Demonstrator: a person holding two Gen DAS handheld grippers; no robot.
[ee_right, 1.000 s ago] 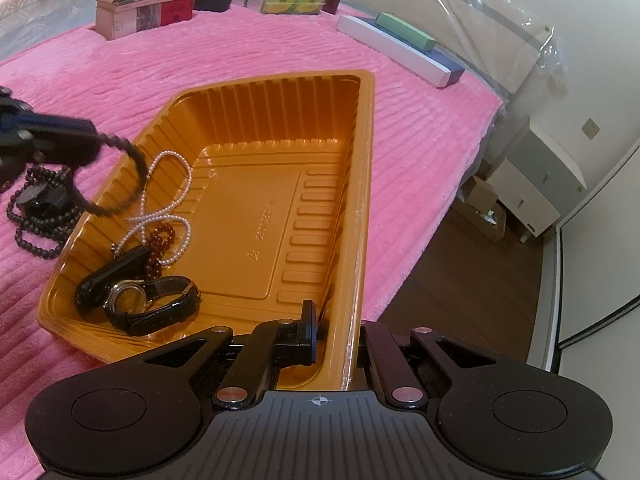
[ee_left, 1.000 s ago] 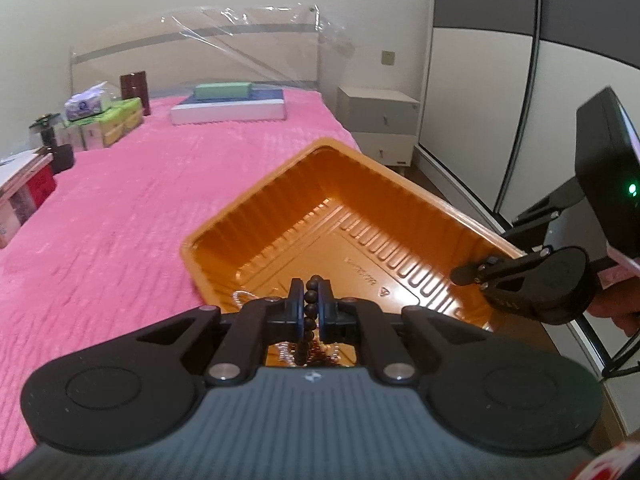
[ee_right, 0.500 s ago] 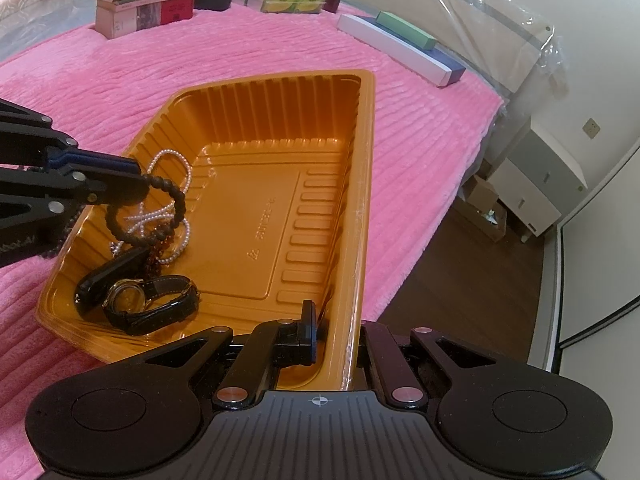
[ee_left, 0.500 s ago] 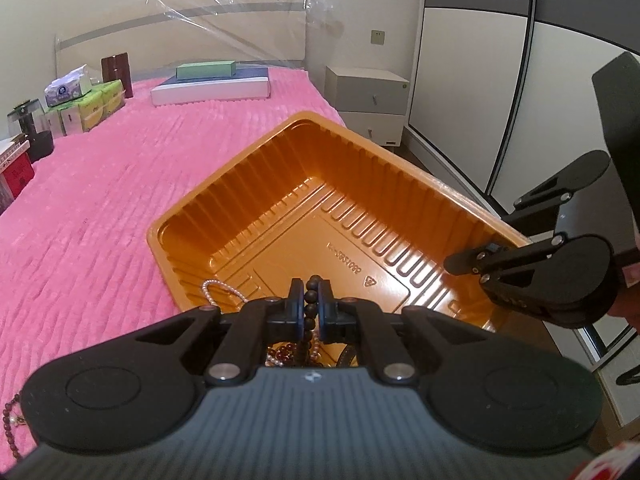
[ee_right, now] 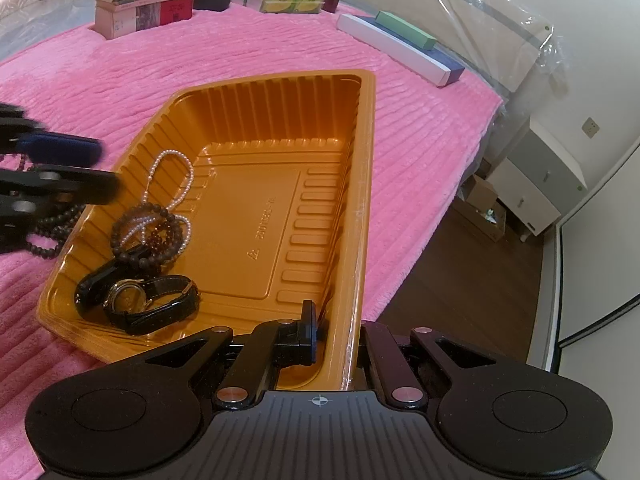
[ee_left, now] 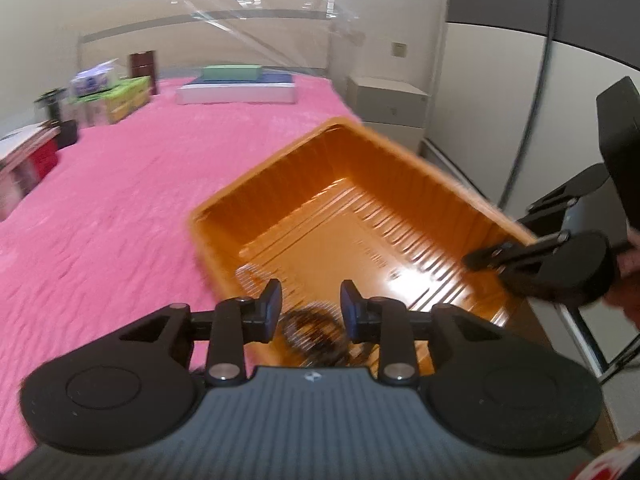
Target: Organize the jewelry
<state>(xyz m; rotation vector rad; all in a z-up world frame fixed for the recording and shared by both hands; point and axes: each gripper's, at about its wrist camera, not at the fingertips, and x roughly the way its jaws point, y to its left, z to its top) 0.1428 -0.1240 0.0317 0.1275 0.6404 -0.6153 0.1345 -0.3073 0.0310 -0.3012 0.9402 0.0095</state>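
Dark wooden round-bead bracelet (ee_right: pixel 146 236) lies in the lower-left corner of the glossy orange ribbed plastic tray (ee_right: pixel 362 184), coiled over a white pearl strand (ee_right: pixel 172 184) and just above a black leather-strap wristwatch (ee_right: pixel 150 304); gathering the pieces there fits the sorting job. The tray sits on the pink ribbed bedspread (ee_right: pixel 240 48), its near long rim pinched by the right tool (ee_right: pixel 334 338), whose jaws are closed on that wall, probably to steady the light tray. The left tool (ee_left: pixel 310 308) has just been opening, and its jaws now stand apart with nothing pressed between them, the bracelet blurred below the gap.

The right view shows what the left cannot: the whole heap sharply, and a second string of dark beads (ee_right: pixel 48 236) lying on the bedspread outside the tray at left. The left view alone shows the right tool from outside, at right of the frame.
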